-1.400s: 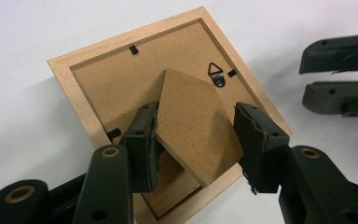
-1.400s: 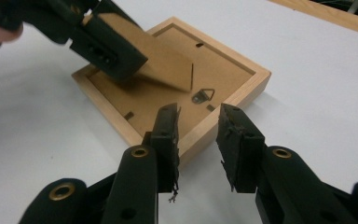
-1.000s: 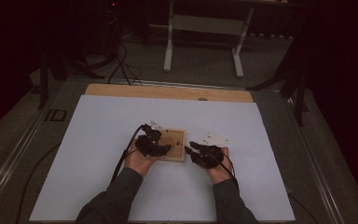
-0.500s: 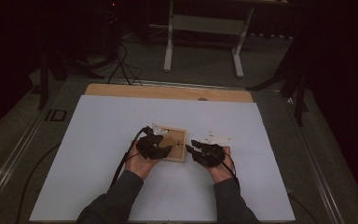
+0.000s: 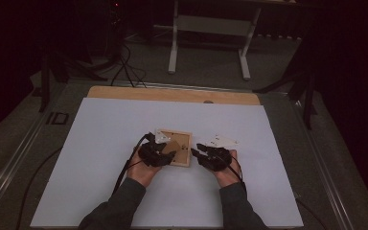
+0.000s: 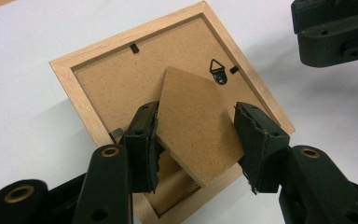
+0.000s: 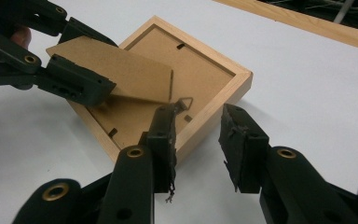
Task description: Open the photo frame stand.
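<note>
A light wooden picture frame point(image 5: 182, 139) point(image 6: 102, 84) point(image 7: 214, 79) lies face down on the white sheet, its brown backing board up, with a small metal hanger point(image 6: 219, 70) point(image 7: 184, 102). My left gripper point(image 5: 162, 154) point(image 6: 196, 114) point(image 7: 81, 56) is shut on the cardboard stand flap point(image 6: 196, 130) point(image 7: 121, 70), pads on its two side edges, holding it tilted up off the backing. My right gripper point(image 5: 205, 155) point(image 7: 198, 116) is open at the frame's right side. One jaw hangs over the backing by the hanger, the other over the sheet, and the frame's rim runs between them.
The white sheet point(image 5: 115, 143) covers most of the table, with a wooden strip point(image 5: 172, 94) bare along its far edge. Metal rails point(image 5: 24, 148) run down both sides. Beyond the table stand a white stand's legs point(image 5: 173, 57) and floor cables point(image 5: 124, 67).
</note>
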Action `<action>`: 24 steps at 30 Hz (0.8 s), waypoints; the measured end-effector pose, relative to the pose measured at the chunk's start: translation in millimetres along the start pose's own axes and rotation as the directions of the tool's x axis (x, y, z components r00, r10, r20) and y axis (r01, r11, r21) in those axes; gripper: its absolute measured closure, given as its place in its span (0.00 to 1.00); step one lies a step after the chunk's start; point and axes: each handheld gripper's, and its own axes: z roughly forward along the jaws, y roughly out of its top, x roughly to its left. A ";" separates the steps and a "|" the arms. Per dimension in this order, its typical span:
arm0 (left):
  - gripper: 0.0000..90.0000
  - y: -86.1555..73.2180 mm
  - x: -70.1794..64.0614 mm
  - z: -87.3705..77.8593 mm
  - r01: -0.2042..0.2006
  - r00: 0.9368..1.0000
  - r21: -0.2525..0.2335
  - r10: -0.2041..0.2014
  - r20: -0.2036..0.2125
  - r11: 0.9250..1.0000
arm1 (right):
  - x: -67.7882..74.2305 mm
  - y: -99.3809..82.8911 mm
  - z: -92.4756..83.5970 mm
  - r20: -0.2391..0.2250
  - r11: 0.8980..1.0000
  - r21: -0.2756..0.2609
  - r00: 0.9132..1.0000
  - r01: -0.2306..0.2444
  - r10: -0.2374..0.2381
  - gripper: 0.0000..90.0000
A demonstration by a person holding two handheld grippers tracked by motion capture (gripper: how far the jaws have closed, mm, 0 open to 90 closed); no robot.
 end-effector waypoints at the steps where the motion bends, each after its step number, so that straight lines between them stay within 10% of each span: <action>1: 0.59 -0.5 -0.3 -0.3 -0.004 1.000 -0.001 0.004 -0.002 1.000 | -0.1 0.1 0.1 0.000 1.000 0.000 1.000 0.000 0.000 0.72; 24: 0.58 -17.6 -9.4 -6.2 -0.061 0.997 -0.051 0.059 -0.048 0.997 | -4.3 3.4 0.7 -0.019 1.000 0.003 1.000 -0.023 0.023 0.68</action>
